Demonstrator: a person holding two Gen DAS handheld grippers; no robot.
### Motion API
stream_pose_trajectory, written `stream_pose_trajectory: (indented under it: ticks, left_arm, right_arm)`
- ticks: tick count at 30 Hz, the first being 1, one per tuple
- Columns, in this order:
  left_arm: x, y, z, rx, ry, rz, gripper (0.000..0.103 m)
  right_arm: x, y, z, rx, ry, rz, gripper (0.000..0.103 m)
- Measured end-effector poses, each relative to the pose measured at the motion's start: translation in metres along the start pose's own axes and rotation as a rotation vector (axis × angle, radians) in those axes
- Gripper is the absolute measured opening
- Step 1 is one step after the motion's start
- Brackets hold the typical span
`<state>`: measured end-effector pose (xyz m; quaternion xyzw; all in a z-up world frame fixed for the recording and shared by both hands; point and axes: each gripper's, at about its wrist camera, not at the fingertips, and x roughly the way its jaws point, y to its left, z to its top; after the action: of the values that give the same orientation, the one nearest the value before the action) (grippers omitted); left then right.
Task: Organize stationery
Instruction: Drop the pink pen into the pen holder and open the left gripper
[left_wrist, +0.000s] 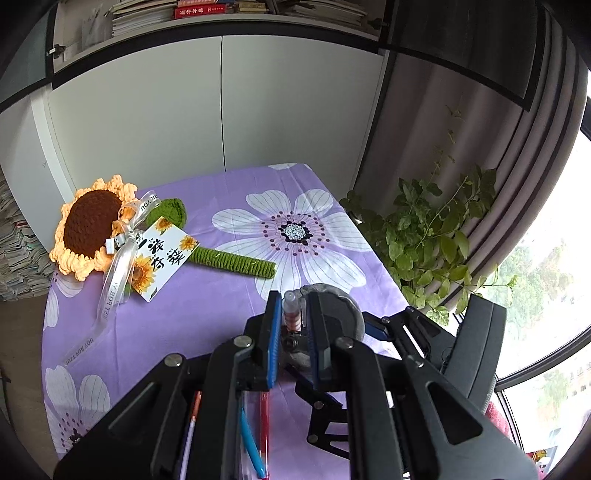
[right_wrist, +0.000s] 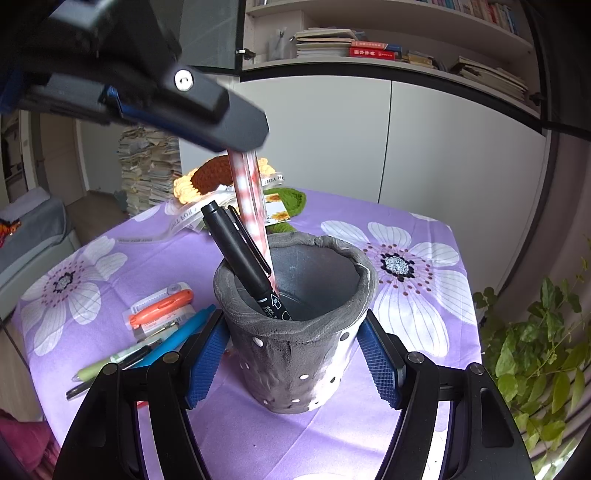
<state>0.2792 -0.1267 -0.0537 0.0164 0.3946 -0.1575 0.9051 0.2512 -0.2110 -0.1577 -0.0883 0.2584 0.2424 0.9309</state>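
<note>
The right gripper (right_wrist: 295, 354) brackets the grey perforated clay pen pot (right_wrist: 295, 325) to steady it, contact unclear, while the left gripper (left_wrist: 291, 332), clenched on the red-and-white checked pen (right_wrist: 251, 199), lowers it into the pot beside a black marker (right_wrist: 243, 258).

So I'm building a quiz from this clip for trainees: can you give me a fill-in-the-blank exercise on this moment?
1. The left gripper is shut on a red-and-white checked ____.
2. A black marker leans inside the grey ____.
3. The right gripper has one blue pad on each ____ of the cup's wall, its jaws apart.
4. The crocheted sunflower lies on a ____ flowered tablecloth.

Missing words: pen; pen cup; side; purple
</note>
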Motion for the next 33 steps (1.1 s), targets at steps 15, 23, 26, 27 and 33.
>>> stream_pose_trajectory:
  ticks: [15, 23, 26, 27, 33]
  left_arm:
    - [-0.024, 0.023, 0.000, -0.082, -0.066, 0.005, 0.054]
    - [0.001, 0.063, -0.024, -0.203, 0.057, 0.046, 0.046]
    - [0.019, 0.076, -0.036, -0.266, 0.126, 0.021, 0.031]
    - [0.025, 0.078, -0.040, -0.279, 0.147, 0.013, 0.029]
    - [0.047, 0.071, -0.048, -0.277, 0.223, -0.011, 0.022]
  right_arm:
    - [0.001, 0.000, -0.001, -0.001, 0.001, -0.001, 0.071]
    - [0.001, 0.000, -0.001, -0.001, 0.001, -0.001, 0.071]
    - [0.001, 0.000, -0.002, -0.002, 0.000, -0.003, 0.071]
    - [0.001, 0.000, -0.002, -0.002, 0.000, -0.002, 0.071]
    - [0.001, 0.000, -0.002, -0.001, 0.000, -0.002, 0.071]
